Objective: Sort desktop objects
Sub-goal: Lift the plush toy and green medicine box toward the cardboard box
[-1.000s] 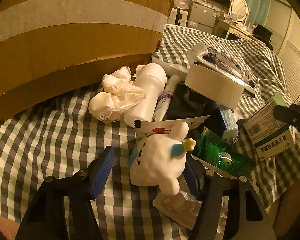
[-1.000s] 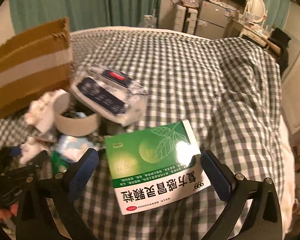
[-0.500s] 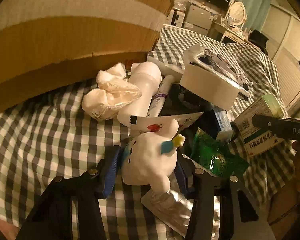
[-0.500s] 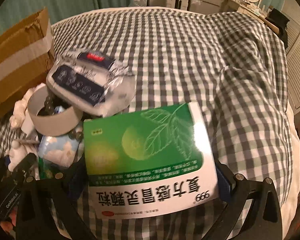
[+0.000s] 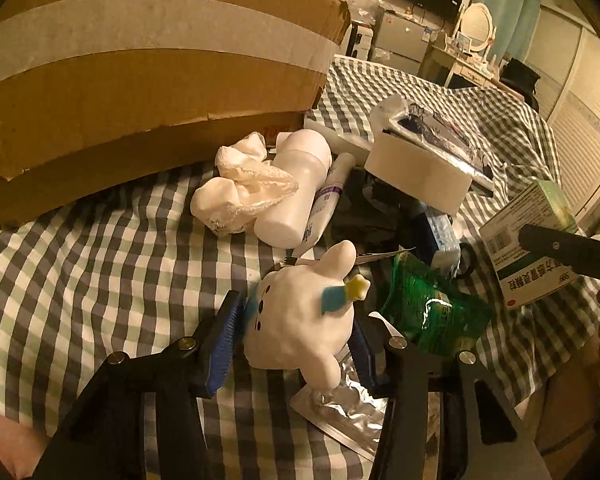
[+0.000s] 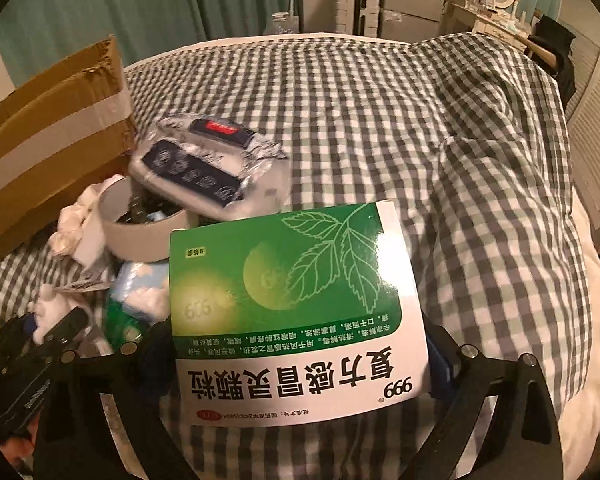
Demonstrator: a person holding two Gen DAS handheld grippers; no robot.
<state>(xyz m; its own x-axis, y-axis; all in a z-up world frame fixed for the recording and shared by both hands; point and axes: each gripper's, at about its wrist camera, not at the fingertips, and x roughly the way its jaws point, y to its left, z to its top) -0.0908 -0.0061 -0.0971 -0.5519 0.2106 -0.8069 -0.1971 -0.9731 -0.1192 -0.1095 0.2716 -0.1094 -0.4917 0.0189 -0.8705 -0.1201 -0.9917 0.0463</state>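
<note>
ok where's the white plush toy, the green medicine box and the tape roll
white plush toy (image 5: 300, 320), left wrist view, its round body
green medicine box (image 6: 292, 280), right wrist view, its green top face
tape roll (image 5: 416, 178), left wrist view, its outer side wall

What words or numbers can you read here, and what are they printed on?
"999" and "复方感冒灵颗粒": green medicine box, upside down in the right tongs.
"9袋装": same box, top corner.
Its fine print, barcode side and red mark: too small.
White tube: purple label unreadable.
Foil packets: blurred.
</note>
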